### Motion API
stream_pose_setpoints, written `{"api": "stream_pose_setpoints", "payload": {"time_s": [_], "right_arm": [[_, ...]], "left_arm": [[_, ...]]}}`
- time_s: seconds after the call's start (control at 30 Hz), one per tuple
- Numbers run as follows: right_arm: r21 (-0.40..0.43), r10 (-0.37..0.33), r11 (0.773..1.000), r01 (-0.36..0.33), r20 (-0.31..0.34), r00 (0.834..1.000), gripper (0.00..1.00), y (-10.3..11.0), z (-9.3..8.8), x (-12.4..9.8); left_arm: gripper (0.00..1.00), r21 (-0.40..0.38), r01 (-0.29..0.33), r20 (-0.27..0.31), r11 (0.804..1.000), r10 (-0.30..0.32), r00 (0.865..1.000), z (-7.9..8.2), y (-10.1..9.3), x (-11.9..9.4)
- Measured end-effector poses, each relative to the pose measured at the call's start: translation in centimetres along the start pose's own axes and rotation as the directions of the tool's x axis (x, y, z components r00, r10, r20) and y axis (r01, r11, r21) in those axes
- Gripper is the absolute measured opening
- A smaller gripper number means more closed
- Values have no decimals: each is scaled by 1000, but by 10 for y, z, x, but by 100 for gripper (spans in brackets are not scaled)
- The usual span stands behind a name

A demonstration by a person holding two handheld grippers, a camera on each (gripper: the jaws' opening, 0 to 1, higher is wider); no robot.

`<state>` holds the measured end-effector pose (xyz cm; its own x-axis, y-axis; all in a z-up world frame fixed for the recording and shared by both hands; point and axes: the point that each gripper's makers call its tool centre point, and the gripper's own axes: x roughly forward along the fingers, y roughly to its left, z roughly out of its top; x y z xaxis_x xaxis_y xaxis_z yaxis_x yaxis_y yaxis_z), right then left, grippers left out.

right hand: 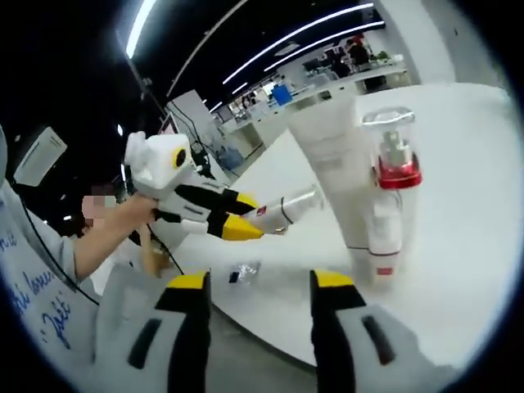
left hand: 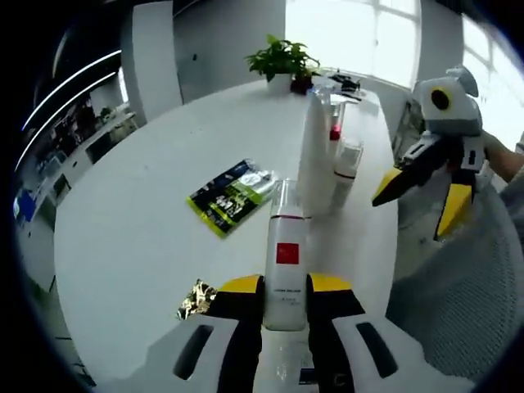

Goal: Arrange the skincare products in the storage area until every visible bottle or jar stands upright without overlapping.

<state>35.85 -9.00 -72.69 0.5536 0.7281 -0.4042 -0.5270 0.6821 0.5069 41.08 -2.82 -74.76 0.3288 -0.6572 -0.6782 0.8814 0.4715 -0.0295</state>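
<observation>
My left gripper (left hand: 285, 286) is shut on a white bottle (left hand: 284, 262) with a red label and a clear cap, held lying forward above the white table (left hand: 139, 229). Beyond it a tall white tube (left hand: 315, 155), a pump bottle with a red collar (left hand: 335, 131) and a small white-capped bottle (left hand: 348, 164) stand upright, close together. My right gripper (left hand: 419, 201) hangs open off the table's right side. In the right gripper view, its own jaws (right hand: 260, 286) are open and empty, with the tube (right hand: 327, 164) and pump bottle (right hand: 391, 205) ahead. The left gripper (right hand: 244, 215) holds the bottle (right hand: 286, 209) there.
A green and black sachet (left hand: 233, 195) lies flat mid-table, and a crumpled gold foil (left hand: 196, 299) sits near the front edge. A potted plant (left hand: 282, 61) stands at the far end. A person's hand (right hand: 123, 221) holds the left gripper.
</observation>
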Motion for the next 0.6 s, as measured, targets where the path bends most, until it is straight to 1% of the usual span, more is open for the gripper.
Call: {"api": "stream_pose_setpoints", "payload": {"time_s": [0.1, 0.17, 0.2, 0.27, 0.4, 0.43, 0.53, 0.6], "right_arm": [[50, 10, 999, -9, -7, 1000, 47, -2, -4, 4], [70, 13, 997, -14, 6, 1000, 46, -3, -5, 5], [98, 22, 995, -23, 15, 1000, 45, -2, -5, 6], [124, 23, 992, -28, 41, 999, 44, -3, -2, 6], [177, 17, 984, -30, 74, 997, 43, -7, 1, 6], [204, 6, 979, -23, 85, 996, 43, -10, 3, 7], [212, -10, 977, -9, 90, 996, 43, -14, 4, 7], [230, -2, 973, -27, 127, 992, 43, -13, 11, 6]], "left_arm": [[16, -26, 12, 37, 1000, -12, 999, 4, -12, -5], [16, -38, 15, 51, 999, -13, 999, 5, -19, -8], [16, -37, 12, 52, 999, -10, 999, 4, -21, -9], [16, -39, 7, 56, 999, -5, 998, 3, -23, -11], [16, -85, 11, 89, 996, -4, 996, 5, -28, -16], [16, -87, 9, 94, 996, -1, 996, 6, -29, -18], [16, -89, 9, 94, 996, 0, 996, 6, -33, -19], [16, -89, 12, 97, 996, -3, 995, 6, -38, -19]]}}
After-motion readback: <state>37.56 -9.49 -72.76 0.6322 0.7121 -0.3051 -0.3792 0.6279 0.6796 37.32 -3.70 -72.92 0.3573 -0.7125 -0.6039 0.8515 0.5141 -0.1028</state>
